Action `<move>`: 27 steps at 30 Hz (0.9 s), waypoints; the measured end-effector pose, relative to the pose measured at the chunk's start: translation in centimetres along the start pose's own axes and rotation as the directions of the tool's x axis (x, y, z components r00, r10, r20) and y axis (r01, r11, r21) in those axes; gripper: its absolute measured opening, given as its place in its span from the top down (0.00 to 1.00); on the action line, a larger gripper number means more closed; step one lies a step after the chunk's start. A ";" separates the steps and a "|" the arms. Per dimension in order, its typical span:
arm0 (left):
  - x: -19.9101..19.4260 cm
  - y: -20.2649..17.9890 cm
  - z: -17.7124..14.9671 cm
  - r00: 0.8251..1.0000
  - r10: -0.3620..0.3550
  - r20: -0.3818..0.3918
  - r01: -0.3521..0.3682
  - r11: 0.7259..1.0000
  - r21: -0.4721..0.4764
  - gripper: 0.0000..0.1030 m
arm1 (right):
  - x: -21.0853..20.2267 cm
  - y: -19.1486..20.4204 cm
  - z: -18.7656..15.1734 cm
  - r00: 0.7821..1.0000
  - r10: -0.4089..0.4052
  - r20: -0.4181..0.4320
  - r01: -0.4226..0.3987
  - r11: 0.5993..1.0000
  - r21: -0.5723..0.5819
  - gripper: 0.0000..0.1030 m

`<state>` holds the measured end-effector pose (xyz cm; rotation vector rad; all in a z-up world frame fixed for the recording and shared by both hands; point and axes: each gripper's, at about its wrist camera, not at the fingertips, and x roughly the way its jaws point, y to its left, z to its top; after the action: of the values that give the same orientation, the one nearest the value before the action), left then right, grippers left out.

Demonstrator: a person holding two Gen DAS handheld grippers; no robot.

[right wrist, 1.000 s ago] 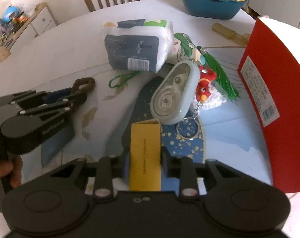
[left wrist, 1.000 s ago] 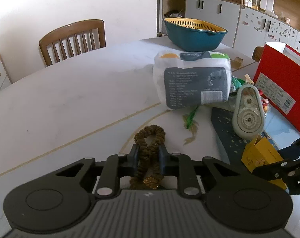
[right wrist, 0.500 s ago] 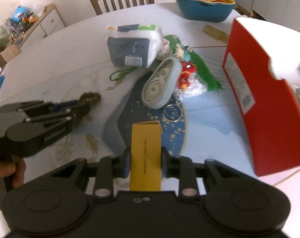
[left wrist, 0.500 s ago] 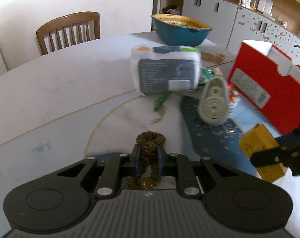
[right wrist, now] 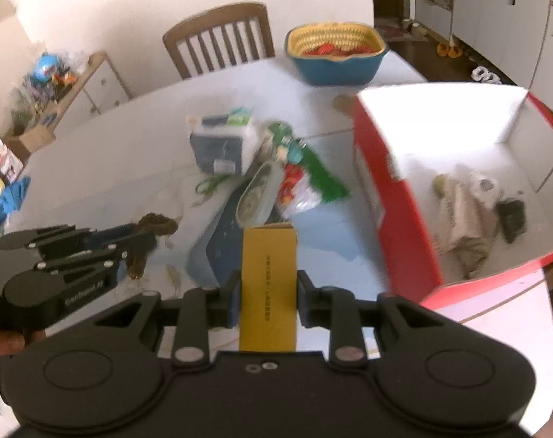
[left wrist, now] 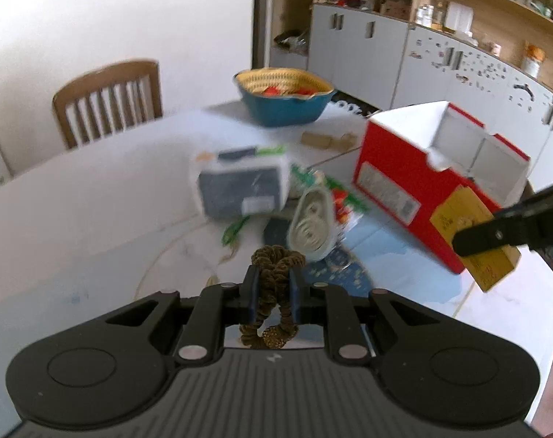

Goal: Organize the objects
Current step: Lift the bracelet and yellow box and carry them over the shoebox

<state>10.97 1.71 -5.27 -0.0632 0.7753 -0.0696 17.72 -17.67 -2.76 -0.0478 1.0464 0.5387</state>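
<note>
I have the left gripper clamped tight on the brown hair tie, which hangs clear of the table; my right gripper pinches the yellow carton across its narrow sides, long axis running straight out along the fingers. The open red box, with 3 or so items already on its floor, lies ahead and to the right of both loads; the right hand is the nearer 1, so I judge the carton goes in first, the hair tie crossing over after it.
</note>
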 end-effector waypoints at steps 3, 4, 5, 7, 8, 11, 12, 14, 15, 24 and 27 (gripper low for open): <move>-0.9 -1.5 1.5 1.000 -0.015 0.016 0.015 1.000 0.020 0.84 | -1.6 -1.1 0.7 1.000 0.003 0.023 -0.003 1.000 0.007 0.73; -1.1 -2.1 2.0 1.000 -0.021 0.020 0.020 1.000 0.024 0.84 | -2.1 -1.5 0.9 1.000 0.006 0.030 -0.006 1.000 0.007 0.73; -1.3 -2.6 2.4 0.999 -0.027 0.025 0.026 0.999 0.027 0.84 | -2.6 -2.0 1.1 0.999 0.006 0.037 -0.006 1.000 0.007 0.73; -1.6 -3.7 3.2 0.999 -0.038 0.034 0.036 0.999 0.035 0.84 | -3.2 -2.9 1.4 0.999 0.008 0.049 -0.008 1.000 0.011 0.73; -1.6 -4.3 3.6 0.998 -0.042 0.036 0.040 0.998 0.038 0.84 | -3.5 -3.3 1.6 0.998 0.009 0.055 -0.010 1.000 0.013 0.73; -1.5 -5.9 4.8 0.998 -0.052 0.044 0.050 0.998 0.043 0.84 | -4.4 -4.8 1.9 0.997 0.009 0.075 -0.011 1.000 0.015 0.73; -1.4 -6.4 5.2 0.997 -0.053 0.047 0.051 0.998 0.046 0.84 | -4.6 -5.4 2.1 0.997 0.010 0.079 -0.012 1.000 0.018 0.73; -1.0 -7.6 5.8 0.997 -0.056 0.049 0.053 0.997 0.055 0.84 | -4.9 -6.6 2.4 0.996 0.017 0.085 -0.019 0.999 0.033 0.73; -0.8 -8.1 6.1 0.997 -0.057 0.050 0.054 0.997 0.060 0.84 | -5.0 -7.2 2.6 0.996 0.018 0.086 -0.021 0.999 0.040 0.73; 1.7 -13.1 8.7 0.998 -0.051 0.046 0.048 0.996 0.080 0.84 | -5.4 -13.3 3.6 0.996 -0.002 0.093 -0.002 0.999 0.043 0.73; 2.8 -14.8 9.5 0.998 -0.053 0.039 0.050 0.996 0.080 0.84 | -5.2 -15.5 3.8 0.996 -0.006 0.089 0.002 0.999 0.046 0.73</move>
<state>19.07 -12.97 0.78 -0.0094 0.7296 -0.1473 25.68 -32.11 0.27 0.0146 0.9712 0.5091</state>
